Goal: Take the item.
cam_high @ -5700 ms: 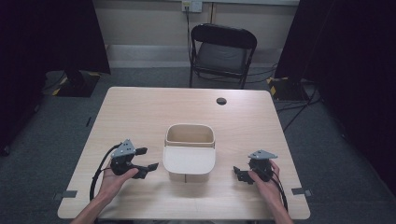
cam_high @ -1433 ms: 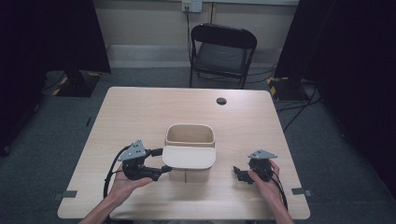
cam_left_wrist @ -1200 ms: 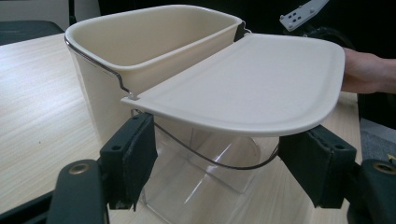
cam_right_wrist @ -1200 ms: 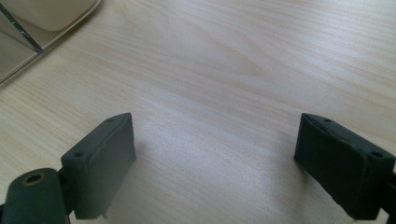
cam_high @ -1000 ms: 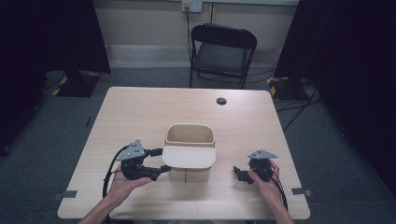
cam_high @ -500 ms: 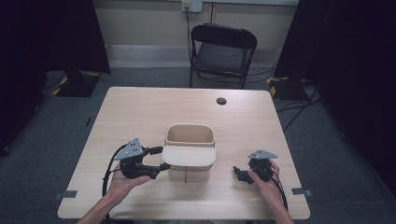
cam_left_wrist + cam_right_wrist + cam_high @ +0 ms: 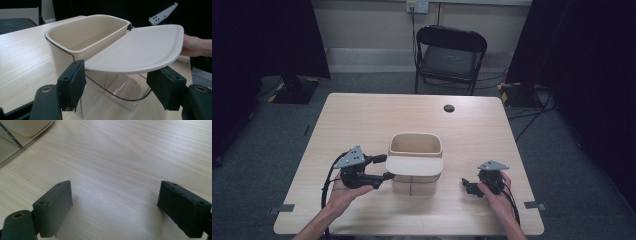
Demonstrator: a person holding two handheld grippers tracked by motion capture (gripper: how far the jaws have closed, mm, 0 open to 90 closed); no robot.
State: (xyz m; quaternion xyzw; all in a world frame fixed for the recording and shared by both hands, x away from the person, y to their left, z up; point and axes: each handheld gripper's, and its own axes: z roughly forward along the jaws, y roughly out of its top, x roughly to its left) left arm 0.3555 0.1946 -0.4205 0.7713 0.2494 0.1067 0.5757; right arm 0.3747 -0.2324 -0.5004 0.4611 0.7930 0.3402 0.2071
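The cream plastic bin (image 7: pixel 414 150) with its flat hinged lid (image 7: pixel 140 51) stands at the middle of the light wooden table (image 7: pixel 362 120). The lid's edge lies between the wide-open jaws of the left gripper (image 7: pixel 382 167), which grip nothing. The right gripper (image 7: pixel 468 186) rests well apart on the table, open and empty.

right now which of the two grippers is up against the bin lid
The left gripper: its open jaws straddle the edge of the cream bin's lid. The right gripper rests apart on the table.
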